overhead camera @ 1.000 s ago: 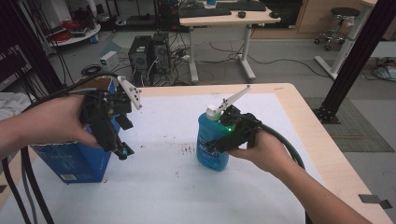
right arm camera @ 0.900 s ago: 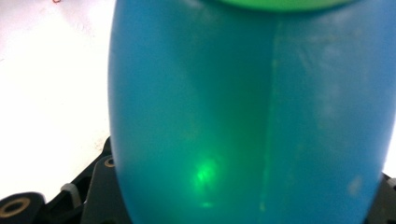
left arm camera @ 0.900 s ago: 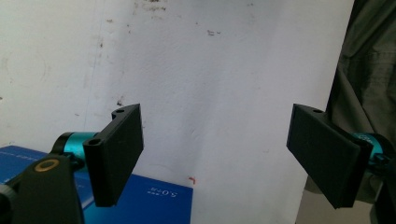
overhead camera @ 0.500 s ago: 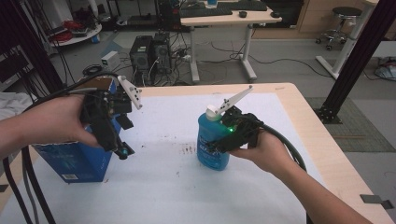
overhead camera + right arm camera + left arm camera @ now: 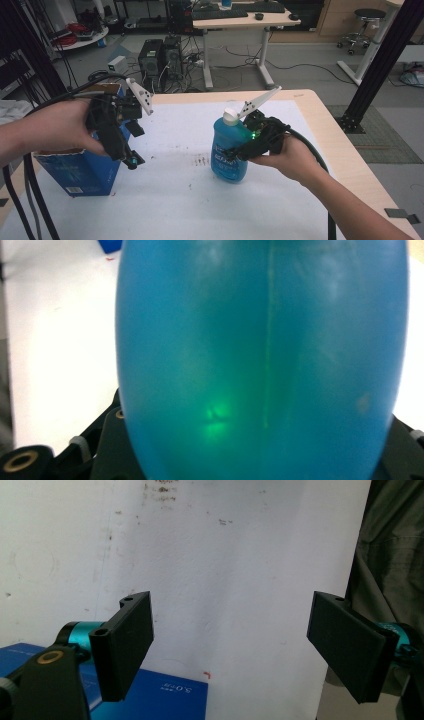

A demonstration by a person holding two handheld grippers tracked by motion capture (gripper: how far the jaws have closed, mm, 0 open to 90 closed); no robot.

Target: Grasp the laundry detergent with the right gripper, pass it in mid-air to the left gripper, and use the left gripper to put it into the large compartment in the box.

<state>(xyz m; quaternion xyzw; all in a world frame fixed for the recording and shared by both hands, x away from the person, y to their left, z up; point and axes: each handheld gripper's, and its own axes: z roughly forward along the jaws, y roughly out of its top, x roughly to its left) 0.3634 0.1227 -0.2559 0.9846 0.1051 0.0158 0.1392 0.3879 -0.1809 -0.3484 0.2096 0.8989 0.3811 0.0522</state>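
blue bottle clamped mid-body on the white table

the blue bottle [image 5: 229, 152] looks like smooth, slightly springy plastic, likely weighty with liquid and slippery; its broad middle is the surest hold. translucent blue, white cap, it stands upright mid-table. the right gripper [image 5: 240, 152] is clamped on its body. the left gripper [image 5: 131, 150] hangs with jaws apart above the blue box [image 5: 82, 172].

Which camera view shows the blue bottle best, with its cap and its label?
The high view: there the blue bottle stands whole on the table, its white cap and label visible, the right gripper shut on it. The right gripper view gives a blurred close-up of its side, without cap or label.
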